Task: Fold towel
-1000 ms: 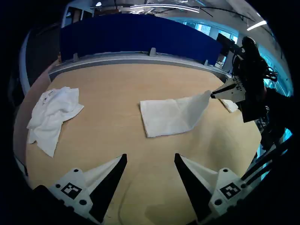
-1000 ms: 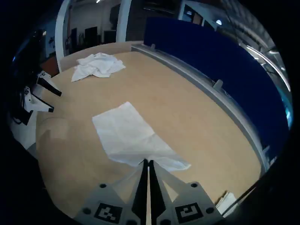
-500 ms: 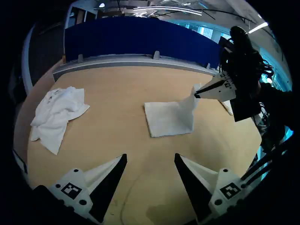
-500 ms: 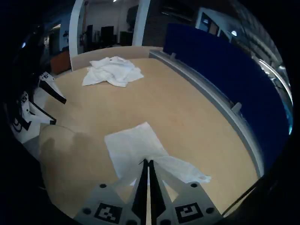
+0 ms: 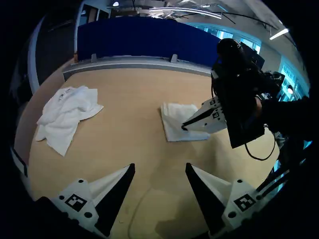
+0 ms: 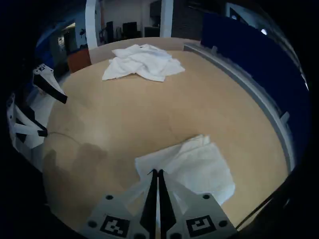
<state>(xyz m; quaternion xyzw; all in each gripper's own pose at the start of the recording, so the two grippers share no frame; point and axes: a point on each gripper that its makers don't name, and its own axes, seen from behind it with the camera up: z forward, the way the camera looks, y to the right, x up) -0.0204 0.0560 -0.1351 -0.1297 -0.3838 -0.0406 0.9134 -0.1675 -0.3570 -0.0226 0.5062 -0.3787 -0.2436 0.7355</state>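
Note:
The white towel (image 5: 175,119) lies folded over on the tan table (image 5: 127,131), doubled into a smaller, roughly square shape. My right gripper (image 5: 184,127), held by a person's hand, rests low on the towel's near edge. In the right gripper view the towel (image 6: 195,167) lies just past my right gripper (image 6: 156,172), whose fingers are shut on a pinch of its edge. My left gripper (image 5: 159,166) hovers open over bare table, well short of the towel, nothing between its fingers. It is also at the left of the right gripper view, the left gripper (image 6: 56,117) open.
A crumpled heap of white cloth (image 5: 65,113) lies at the table's left side, and the same heap (image 6: 141,63) sits far off in the right gripper view. A blue divider panel (image 5: 147,40) runs along the back edge. A thin cable (image 5: 135,205) lies near my left gripper.
My right gripper carried the towel's corner up and across to the left, then down, folding the towel in half. My left gripper stayed open and drifted slightly.

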